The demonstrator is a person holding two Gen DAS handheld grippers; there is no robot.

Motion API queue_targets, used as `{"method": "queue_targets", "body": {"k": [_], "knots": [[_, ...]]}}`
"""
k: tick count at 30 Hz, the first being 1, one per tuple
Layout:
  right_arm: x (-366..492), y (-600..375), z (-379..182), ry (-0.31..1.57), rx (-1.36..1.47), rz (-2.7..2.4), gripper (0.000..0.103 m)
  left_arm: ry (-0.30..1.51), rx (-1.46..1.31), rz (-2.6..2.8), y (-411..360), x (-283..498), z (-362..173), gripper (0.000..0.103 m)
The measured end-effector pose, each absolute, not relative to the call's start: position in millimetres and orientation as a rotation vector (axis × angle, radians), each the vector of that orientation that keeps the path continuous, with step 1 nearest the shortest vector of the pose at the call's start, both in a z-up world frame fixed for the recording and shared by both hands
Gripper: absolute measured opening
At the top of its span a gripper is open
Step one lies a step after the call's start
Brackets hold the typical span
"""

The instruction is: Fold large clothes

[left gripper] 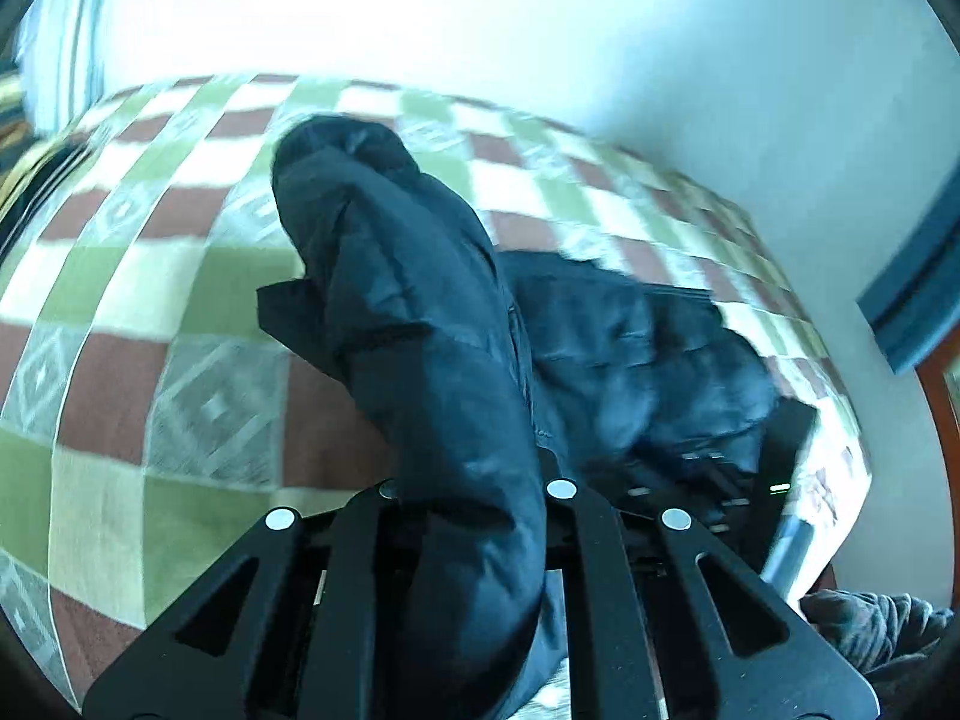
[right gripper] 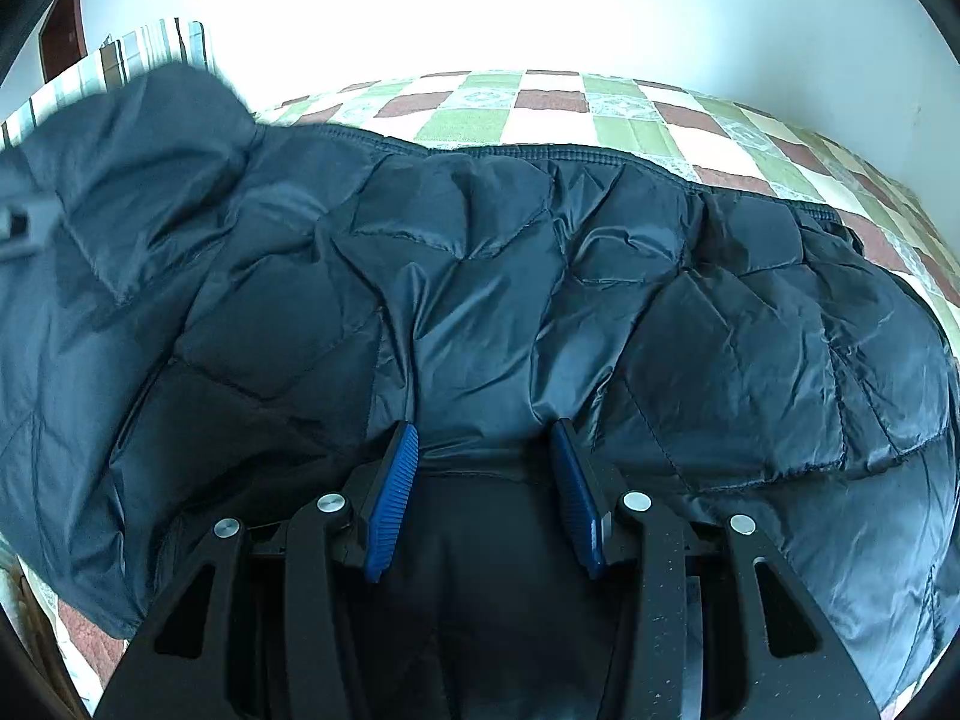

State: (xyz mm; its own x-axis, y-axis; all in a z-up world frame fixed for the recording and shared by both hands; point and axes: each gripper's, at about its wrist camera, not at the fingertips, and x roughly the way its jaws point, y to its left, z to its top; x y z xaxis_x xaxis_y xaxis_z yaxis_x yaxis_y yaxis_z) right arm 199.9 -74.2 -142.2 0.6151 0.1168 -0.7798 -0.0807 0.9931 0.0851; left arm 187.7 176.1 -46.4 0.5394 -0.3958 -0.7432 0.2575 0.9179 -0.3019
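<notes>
- The jacket (right gripper: 480, 276) is spread on the bed (right gripper: 540, 102), its body lying across the checked cover and its zipped edge running along the far side — a flat lay that suits folding.
- One sleeve (left gripper: 420, 312) is pinched in the jaws of the left gripper (left gripper: 474, 498), which are pressed together on it; the pads are hidden by the cloth. The sleeve is held raised off the cover, probably so that it can be carried over the body.
- The right gripper (right gripper: 489, 462) is set at the near edge of the jacket with its jaws partly closed on a bunched ridge of fabric; the blue ribbed pads (right gripper: 393, 498) press against it on both sides. The hold appears meant to anchor the body while the sleeve is drawn across.
- The shell is seen as thin, glossy and dark navy, quilted in irregular puffed panels with stitched seams — soft, crumpled and slippery-looking.
- The sleeve is shaped as a fat padded tube ending in a dark cuff.
- The cover is patterned in green, cream and brown squares, some with a woven diamond motif.
- A striped cloth (right gripper: 150, 48) is visible at the far left end of the bed.
</notes>
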Motion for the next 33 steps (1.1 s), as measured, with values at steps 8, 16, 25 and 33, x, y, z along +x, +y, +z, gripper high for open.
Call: {"method": "queue_targets", "body": {"k": [8,16,25,33], "knots": [[208.2,-87.8,-140.6,0.915,0.077,0.172,0.047,0.862,-0.056,-0.487,80.7,175.5,-21.7,0.012],[177.8,-143.8,-105.9,0.842,0.121,0.128,0.047,0.843,0.018,-0.482,10.0,168.8,-18.5,0.012],[144.1,-255.3,-88.4,0.813,0.200,-0.072,0.048,0.840,0.085,-0.497,-68.7,169.4,-34.9,0.012],[131.3,-314.3,-100.6,0.834,0.283,-0.181,0.049,0.893,0.149,-0.547,-148.0,170.0,-80.7,0.011]]}}
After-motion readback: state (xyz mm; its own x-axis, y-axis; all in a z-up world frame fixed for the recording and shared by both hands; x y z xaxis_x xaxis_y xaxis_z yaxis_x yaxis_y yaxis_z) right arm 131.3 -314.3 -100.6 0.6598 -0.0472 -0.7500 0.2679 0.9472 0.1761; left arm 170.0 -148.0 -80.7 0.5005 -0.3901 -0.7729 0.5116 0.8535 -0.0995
